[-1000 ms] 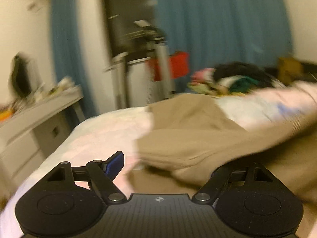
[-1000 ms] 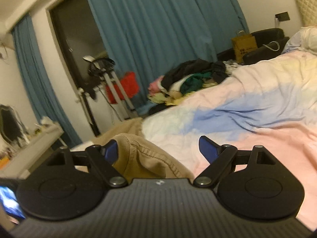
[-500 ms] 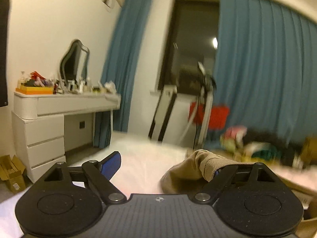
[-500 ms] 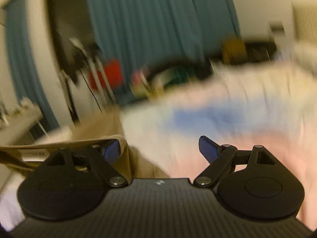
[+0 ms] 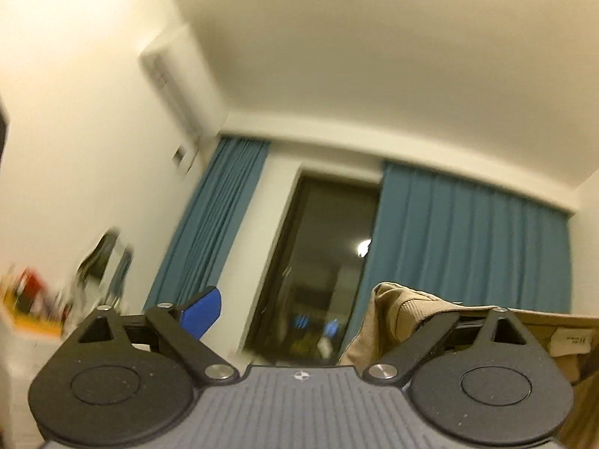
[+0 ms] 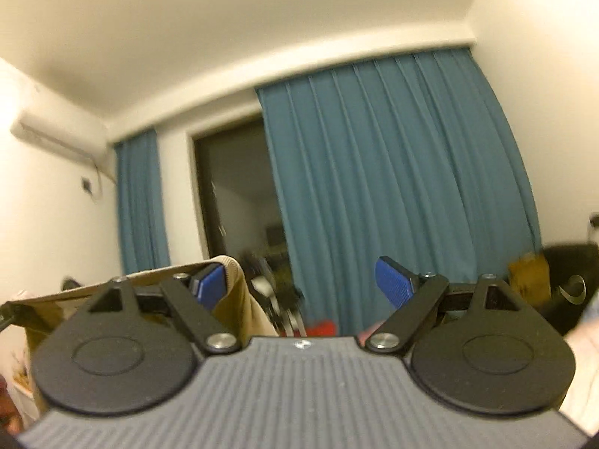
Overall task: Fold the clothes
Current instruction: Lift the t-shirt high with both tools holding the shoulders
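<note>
Your left gripper [image 5: 299, 308] points up toward the ceiling and the blue curtains [image 5: 468, 247]. Its jaws stand wide apart: the blue left pad [image 5: 200, 310] is bare, while the tan garment [image 5: 397, 314] is draped over the right finger at the lower right of the frame, hiding that pad. The cloth hangs on that finger rather than being pinched between the two, and its edge stretches off to the right, where a pale label [image 5: 571, 340] shows.

Your right gripper [image 6: 303, 286] is tilted up too, jaws equally wide. In that view the tan garment [image 6: 239, 299] wraps the left finger at the lower left, the blue pad [image 6: 211, 284] peeking out against the fabric; the right pad [image 6: 393, 286] is free. The cloth runs taut toward the left edge. A dark window [image 6: 239, 194] sits between the curtains, and an air conditioner [image 6: 52, 134] is at the upper left.
</note>
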{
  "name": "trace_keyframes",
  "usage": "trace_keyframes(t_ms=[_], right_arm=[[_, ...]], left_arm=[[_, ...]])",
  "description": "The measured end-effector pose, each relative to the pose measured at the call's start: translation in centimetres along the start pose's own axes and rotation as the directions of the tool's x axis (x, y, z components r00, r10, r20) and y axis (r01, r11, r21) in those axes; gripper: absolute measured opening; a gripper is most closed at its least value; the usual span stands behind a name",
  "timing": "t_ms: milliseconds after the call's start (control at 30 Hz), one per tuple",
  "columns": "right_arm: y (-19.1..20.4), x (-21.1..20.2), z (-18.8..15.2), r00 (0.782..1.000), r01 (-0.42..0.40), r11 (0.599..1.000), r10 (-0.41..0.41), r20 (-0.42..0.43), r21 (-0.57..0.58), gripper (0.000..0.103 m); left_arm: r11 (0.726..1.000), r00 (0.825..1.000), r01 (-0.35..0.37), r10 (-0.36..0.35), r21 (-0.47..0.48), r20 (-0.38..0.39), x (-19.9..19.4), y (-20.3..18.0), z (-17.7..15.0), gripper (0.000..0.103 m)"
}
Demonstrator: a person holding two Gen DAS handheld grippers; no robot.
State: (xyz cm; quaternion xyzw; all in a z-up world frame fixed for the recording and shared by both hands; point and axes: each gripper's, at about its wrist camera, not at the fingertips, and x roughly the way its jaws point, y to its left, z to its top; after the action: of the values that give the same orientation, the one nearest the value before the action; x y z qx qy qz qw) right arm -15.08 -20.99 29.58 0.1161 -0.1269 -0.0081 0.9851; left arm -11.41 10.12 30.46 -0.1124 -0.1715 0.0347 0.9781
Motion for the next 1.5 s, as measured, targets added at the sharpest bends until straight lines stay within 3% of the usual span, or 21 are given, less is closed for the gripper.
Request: trace_keyframes(t_ms=[100,200,233,333,500,633,767,867,1067,1100,1200,1267,1333,1367,1467,1500], right_arm=[[0.6,-1.9,5.0,0.998,-0.02,0.999,0.022,0.057,-0.03,0.086],[0.4,-3.1,8.0,0.996,-0.009,0.999,0.013,0.086,-0.054,0.093],[0.2,-3.2,8.4,0.996,-0.004,0.998,0.009,0.085,-0.061,0.093],[-1.3,-1.7,5.4,1.0,0.007,0.998,-0.007,-0.001,-0.069,0.093],[-3.8,0.7,0.4,0.989,0.022,0.996,-0.034,-0.144,-0.085,0.093],[-5.9,4.6,-5.4,0.963,0.043,0.994,-0.068,-0.259,-0.1,0.093],[-8.0,12.8,-11.7,0.925,0.075,0.993,-0.102,-0.365,-0.087,0.093],[-9.9,20.7,-15.9,0.901,0.112,0.992,-0.125,-0.415,-0.055,0.092],[-11.3,35.5,-26.4,0.884,0.178,0.972,-0.226,-0.409,-0.152,0.092],[-11.6,37.9,-28.7,0.879,0.183,0.967,-0.242,-0.411,-0.177,0.092],[-13.1,42.8,-36.4,0.846,0.183,0.958,-0.269,-0.46,-0.223,0.092],[-14.4,44.9,-41.1,0.816,0.17,0.957,-0.27,-0.512,-0.233,0.092],[-15.9,46.5,-45.7,0.765,0.163,0.958,-0.273,-0.583,-0.235,0.092],[-16.4,47.1,-47.7,0.73,0.149,0.958,-0.273,-0.627,-0.244,0.092],[-16.9,48.6,-52.5,0.605,0.076,0.961,-0.255,-0.754,-0.264,0.092],[-16.6,49.0,-53.4,0.566,0.047,0.967,-0.232,-0.791,-0.25,0.092]], left_arm=[[0.998,0.997,0.055,-0.055,0.015,0.047,-0.8,-1.2,5.7,0.098],[0.992,0.992,0.124,-0.124,0.012,0.003,-0.8,-2.5,9.0,0.1],[0.989,0.989,0.144,-0.144,0.009,-0.026,-0.6,-2.9,9.4,0.101],[0.983,0.976,0.181,-0.181,-0.006,-0.118,0.1,-3.2,8.4,0.101],[0.982,0.938,0.187,-0.188,-0.03,-0.291,3.2,-2.8,0.7,0.101],[0.985,0.902,0.172,-0.163,-0.015,-0.399,8.0,-1.4,-7.2,0.101],[0.989,0.868,0.148,-0.12,0.02,-0.481,14.8,-1.2,-14.7,0.101],[0.994,0.86,0.099,-0.062,0.048,-0.506,21.2,-1.5,-20.3,0.101],[0.998,0.848,0.012,0.021,0.059,-0.53,37.0,-2.3,-34.0,0.101],[0.998,0.835,-0.002,0.034,0.059,-0.549,39.4,-2.2,-36.7,0.101],[0.998,0.753,-0.037,0.064,0.054,-0.655,45.9,-1.6,-46.4,0.101],[0.997,0.679,-0.066,0.082,0.051,-0.729,48.6,-0.5,-52.6,0.101],[0.995,0.579,-0.087,0.084,0.041,-0.811,50.1,0.8,-58.0,0.1],[0.994,0.525,-0.095,0.089,0.045,-0.846,50.8,1.6,-60.5,0.099],[0.993,0.36,-0.058,0.12,0.106,-0.925,52.2,3.1,-65.5,0.099],[0.992,0.313,-0.032,0.125,0.121,-0.942,52.5,3.4,-66.8,0.099]])
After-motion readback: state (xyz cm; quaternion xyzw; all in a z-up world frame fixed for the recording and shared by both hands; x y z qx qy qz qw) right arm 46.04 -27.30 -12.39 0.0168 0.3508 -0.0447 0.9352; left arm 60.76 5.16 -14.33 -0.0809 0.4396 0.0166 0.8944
